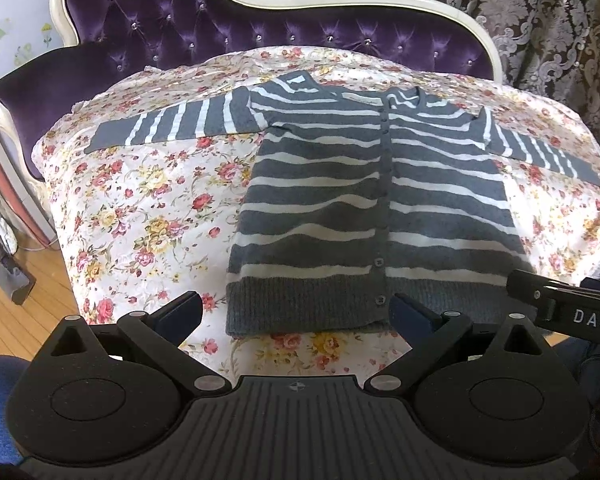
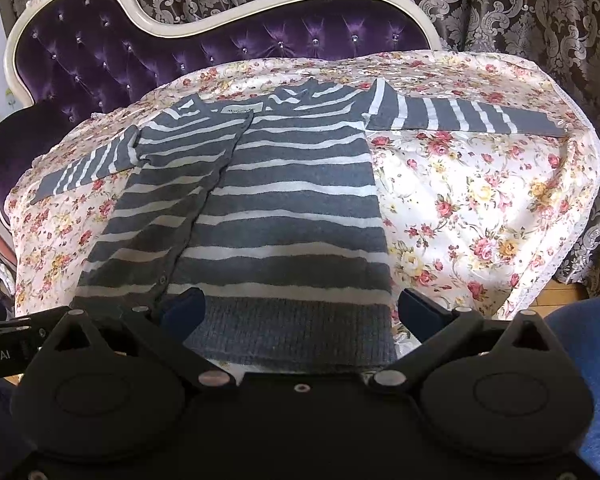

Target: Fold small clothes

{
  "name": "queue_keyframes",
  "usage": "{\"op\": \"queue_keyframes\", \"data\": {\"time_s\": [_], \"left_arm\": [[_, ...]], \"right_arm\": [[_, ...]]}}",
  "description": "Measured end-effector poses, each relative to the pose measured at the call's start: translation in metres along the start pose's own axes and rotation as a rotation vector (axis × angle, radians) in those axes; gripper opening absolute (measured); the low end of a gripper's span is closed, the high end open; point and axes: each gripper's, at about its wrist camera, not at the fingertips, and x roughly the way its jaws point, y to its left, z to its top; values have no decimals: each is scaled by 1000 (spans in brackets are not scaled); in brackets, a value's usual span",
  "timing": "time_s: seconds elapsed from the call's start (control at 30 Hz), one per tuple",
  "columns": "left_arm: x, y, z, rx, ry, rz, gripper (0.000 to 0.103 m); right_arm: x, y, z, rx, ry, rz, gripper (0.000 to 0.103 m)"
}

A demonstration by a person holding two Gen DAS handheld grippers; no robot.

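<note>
Two grippers hovering at the near edge, both with jaws spread wide, pinching nothing. Left gripper (image 1: pixel 296 312) poised just short of the ribbed hem, fingertips straddling the near-left corner of the garment. Right gripper (image 2: pixel 300 312) likewise splayed, fingertips bracketing the hem's right half, whether touching the knit cannot be told. Between them and beyond: striped cardigan (image 1: pixel 376 184), grey with white bands, laid flat and face up, buttoned down the middle, hem near, collar far. Both sleeves stretched straight out, left sleeve (image 1: pixel 168 124) reaching toward the left edge, right sleeve (image 2: pixel 460 116) toward the right edge. Underneath, floral cloth (image 1: pixel 140 208) with red and yellow roses, draped over the seat. Behind, purple tufted sofa back (image 1: pixel 220 20) in a cream frame, then damask curtain (image 2: pixel 520 12). Wooden floor (image 1: pixel 40 316) off to the near left.
</note>
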Motion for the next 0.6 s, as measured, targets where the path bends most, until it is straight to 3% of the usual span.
{"op": "queue_keyframes", "data": {"time_s": [0.6], "left_arm": [[4,-2,-3,8,13,-10,101]], "right_arm": [[2,0,-3,-3,15,-1,102]]}}
